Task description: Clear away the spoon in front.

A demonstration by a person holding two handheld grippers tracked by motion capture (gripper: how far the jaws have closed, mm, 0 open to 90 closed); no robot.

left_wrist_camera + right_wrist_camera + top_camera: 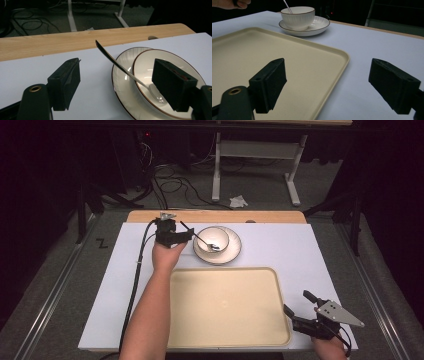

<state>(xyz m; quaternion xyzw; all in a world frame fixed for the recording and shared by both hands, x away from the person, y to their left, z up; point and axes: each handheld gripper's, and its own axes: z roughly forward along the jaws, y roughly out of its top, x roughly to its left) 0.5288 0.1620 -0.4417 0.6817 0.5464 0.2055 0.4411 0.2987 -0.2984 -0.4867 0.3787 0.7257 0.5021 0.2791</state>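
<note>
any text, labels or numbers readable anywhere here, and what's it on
"Z": a black mark on the grey floor left of the table, seen in the high view; it may be tape rather than a printed letter.
No other text: the white gold-rimmed bowl, its matching saucer, the beige plastic tray and the white sheet covering the table carry no lettering.

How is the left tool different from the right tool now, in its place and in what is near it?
The left tool is at the far side of the table, beside the bowl with the spoon; the right tool is at the near right, beside the empty tray. In the left gripper view the spoon handle rises between the jaws; nothing lies between the right tool's jaws. Both are open.
</note>
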